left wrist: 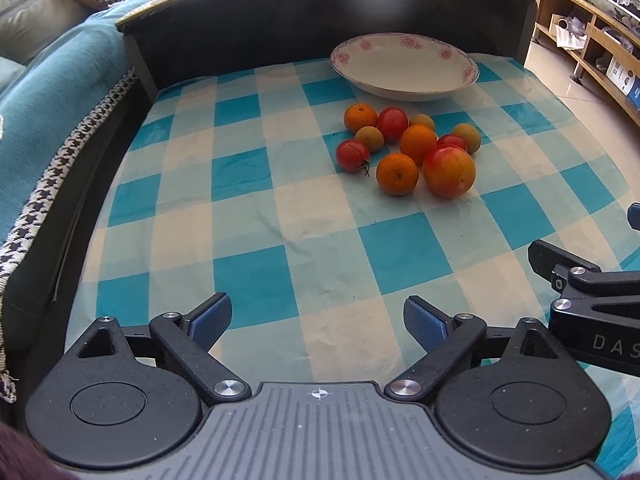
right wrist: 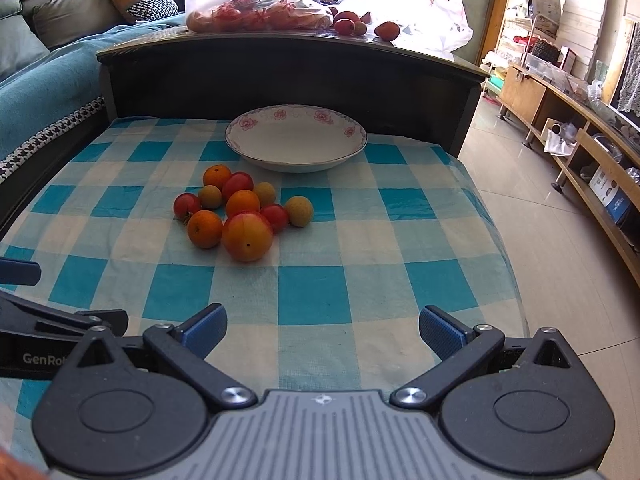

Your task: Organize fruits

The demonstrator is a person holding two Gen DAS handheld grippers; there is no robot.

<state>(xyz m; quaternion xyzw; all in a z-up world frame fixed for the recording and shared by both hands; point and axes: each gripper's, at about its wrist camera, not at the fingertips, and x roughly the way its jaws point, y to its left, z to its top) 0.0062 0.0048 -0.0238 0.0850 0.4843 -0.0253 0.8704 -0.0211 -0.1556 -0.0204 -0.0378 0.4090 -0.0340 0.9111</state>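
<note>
Several small fruits lie in a cluster on the blue-and-white checked cloth [left wrist: 280, 208]: oranges [left wrist: 397, 173], red tomatoes [left wrist: 352, 155], pale yellow-green round fruits [left wrist: 466, 136] and one larger red-orange peach [left wrist: 449, 172]. Behind them stands a white bowl [left wrist: 404, 65] with pink flowers on its rim and nothing in it. My left gripper [left wrist: 318, 320] is open near the cloth's front edge, well short of the fruit, nothing between its blue pads. My right gripper [right wrist: 322, 332] is open too, over the cloth, with the fruit cluster [right wrist: 244, 208] and the bowl [right wrist: 296, 138] ahead of it.
A dark wooden headboard-like wall [right wrist: 288, 76] rises behind the bowl, with plastic bags of fruit [right wrist: 256, 8] on its top. A teal sofa [left wrist: 52, 92] runs along the left. Tiled floor [right wrist: 552, 240] and low wooden shelves [right wrist: 592, 152] lie to the right.
</note>
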